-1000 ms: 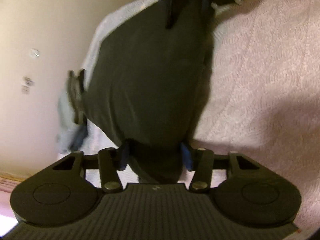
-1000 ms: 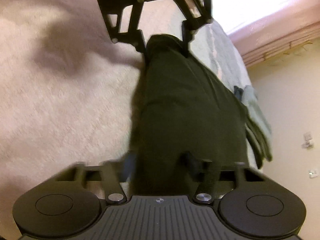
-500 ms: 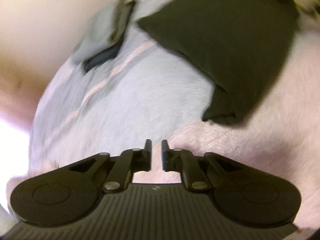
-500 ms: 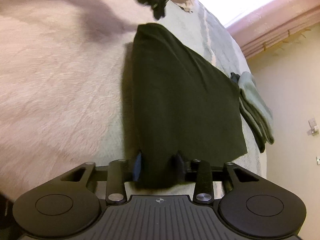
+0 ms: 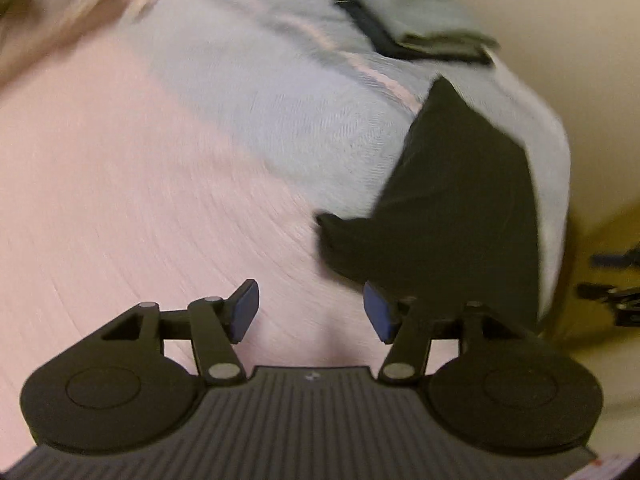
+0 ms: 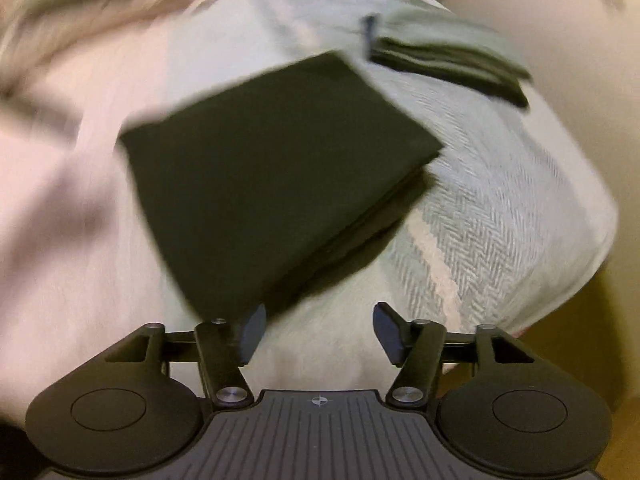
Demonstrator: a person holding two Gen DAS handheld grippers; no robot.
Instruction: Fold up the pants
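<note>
The dark pants (image 6: 272, 184) lie folded into a flat rectangle on the bed, layered edges showing along the near right side. In the left wrist view the same pants (image 5: 460, 208) sit to the right, one corner poking out toward the pink cover. My left gripper (image 5: 310, 312) is open over the pink cover, its right finger close to the pants' near edge. My right gripper (image 6: 318, 334) is open just in front of the folded pants, nothing between its pads. Both views are motion-blurred.
A folded grey-green garment (image 6: 448, 52) lies beyond the pants near the bed's far edge, also seen as the garment (image 5: 412, 28) in the left view. The bed has a pink cover (image 5: 120, 200) and a pale herringbone blanket (image 6: 500, 208). A beige wall (image 6: 560, 20) stands behind.
Both grippers let go of the pants and opened. The pants now lie folded on the bed. Both cameras swung away and pulled back from the cloth.
</note>
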